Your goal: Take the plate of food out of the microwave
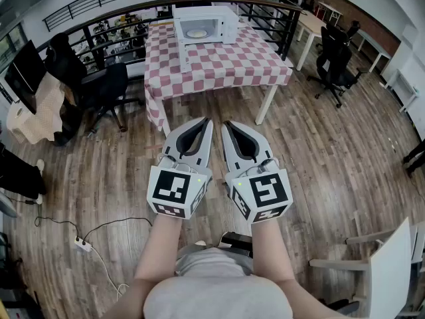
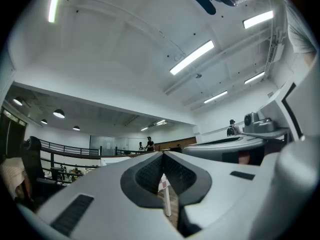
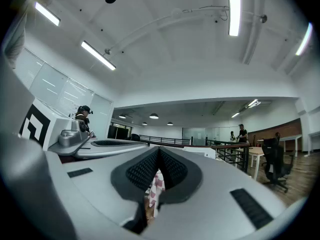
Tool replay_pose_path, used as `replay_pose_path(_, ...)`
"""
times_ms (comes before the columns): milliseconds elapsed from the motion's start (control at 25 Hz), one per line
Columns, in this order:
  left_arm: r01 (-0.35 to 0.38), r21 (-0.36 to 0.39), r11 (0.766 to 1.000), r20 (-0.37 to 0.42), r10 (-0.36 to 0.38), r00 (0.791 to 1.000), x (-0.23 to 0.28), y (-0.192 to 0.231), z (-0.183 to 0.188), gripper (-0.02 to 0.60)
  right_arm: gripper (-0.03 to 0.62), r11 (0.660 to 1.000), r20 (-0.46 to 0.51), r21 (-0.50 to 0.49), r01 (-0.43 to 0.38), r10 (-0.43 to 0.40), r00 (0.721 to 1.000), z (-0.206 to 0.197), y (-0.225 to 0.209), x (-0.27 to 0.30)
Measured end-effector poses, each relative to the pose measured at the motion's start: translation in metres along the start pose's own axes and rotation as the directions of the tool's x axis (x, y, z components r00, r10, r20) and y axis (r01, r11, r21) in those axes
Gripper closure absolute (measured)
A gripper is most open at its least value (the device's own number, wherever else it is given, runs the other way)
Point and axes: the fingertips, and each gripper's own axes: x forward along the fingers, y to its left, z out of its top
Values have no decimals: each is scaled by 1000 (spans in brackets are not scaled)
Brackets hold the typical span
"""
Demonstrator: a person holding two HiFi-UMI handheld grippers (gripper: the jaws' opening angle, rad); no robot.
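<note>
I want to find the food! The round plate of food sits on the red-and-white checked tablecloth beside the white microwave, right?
No. The head view shows the round plate of food inside the white microwave, which stands on the red-and-white checked tablecloth.

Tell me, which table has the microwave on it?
The table with the red-and-white checked cloth; the microwave stands on it. The bare table beside it holds none.

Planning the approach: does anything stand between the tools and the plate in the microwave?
Nothing visible blocks it. The microwave stands open, the plate shows inside; only floor and the checkered table front lie ahead of the left tool and right tool.
</note>
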Motion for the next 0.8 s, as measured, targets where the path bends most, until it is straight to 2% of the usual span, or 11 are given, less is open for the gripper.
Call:
replay_pose_path(520, 29, -28, 999, 1, -29, 1000, -38, 0, 0, 578, 569, 999, -6, 22, 27, -27, 1000, 0, 32, -17)
replay_pose_path(800, 30, -50, 998, 7, -30, 1000, -44, 5, -9, 578, 568, 999, -28, 27, 29, -28, 999, -15, 37, -21)
